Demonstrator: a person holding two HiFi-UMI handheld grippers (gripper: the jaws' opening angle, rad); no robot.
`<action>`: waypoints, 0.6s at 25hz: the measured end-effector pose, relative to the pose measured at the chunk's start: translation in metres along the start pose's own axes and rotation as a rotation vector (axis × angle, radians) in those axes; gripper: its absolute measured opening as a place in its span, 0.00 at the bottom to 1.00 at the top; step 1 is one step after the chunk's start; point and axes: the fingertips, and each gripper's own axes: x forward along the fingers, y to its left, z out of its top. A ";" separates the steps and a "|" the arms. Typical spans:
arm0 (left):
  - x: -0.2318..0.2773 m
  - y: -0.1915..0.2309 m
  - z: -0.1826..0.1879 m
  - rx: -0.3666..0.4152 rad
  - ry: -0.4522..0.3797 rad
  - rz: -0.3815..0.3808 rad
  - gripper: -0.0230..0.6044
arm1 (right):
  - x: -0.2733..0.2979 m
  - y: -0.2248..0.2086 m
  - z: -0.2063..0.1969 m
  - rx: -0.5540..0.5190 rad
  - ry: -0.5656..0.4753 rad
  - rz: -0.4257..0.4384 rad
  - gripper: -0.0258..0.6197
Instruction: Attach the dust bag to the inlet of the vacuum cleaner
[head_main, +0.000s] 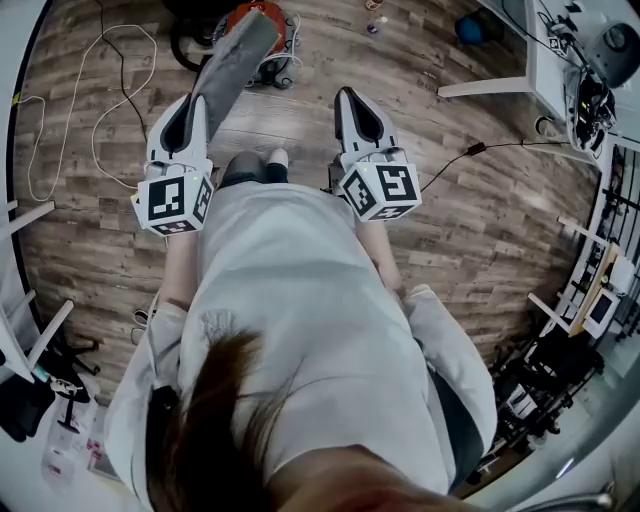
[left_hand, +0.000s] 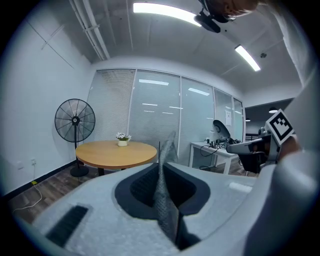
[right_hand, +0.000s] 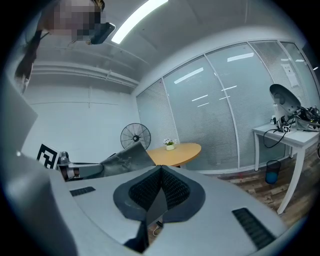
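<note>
Grey fabric dust bag (head_main: 232, 62) is pinched by its near edge in the left tool (head_main: 192, 105), whose jaws are clamped onto the fabric. In the left gripper view the dust bag (left_hand: 166, 197) stands edge-on in the jaw slot and rises past the tips of the left tool (left_hand: 161, 165). The rest of it projects ahead of the left tool, clear of the brown wood-plank floor (head_main: 480, 220).

A red-orange vacuum cleaner (head_main: 265, 25) sits on the floor ahead of the left tool. The bag's free end overlaps it in the head view; contact cannot be told.

The right tool (head_main: 346, 98) is alongside the left tool on its right, apart from it and from the bag. Its jaws are pressed together with nothing between them.
</note>
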 end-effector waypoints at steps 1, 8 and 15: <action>0.003 0.001 -0.001 -0.001 0.004 0.000 0.10 | 0.002 -0.002 0.000 0.003 0.003 -0.002 0.04; 0.030 0.012 -0.003 0.010 0.033 -0.027 0.10 | 0.019 -0.018 -0.002 0.032 0.016 -0.042 0.04; 0.074 0.026 0.003 0.020 0.061 -0.119 0.10 | 0.061 -0.025 0.009 0.044 0.023 -0.093 0.04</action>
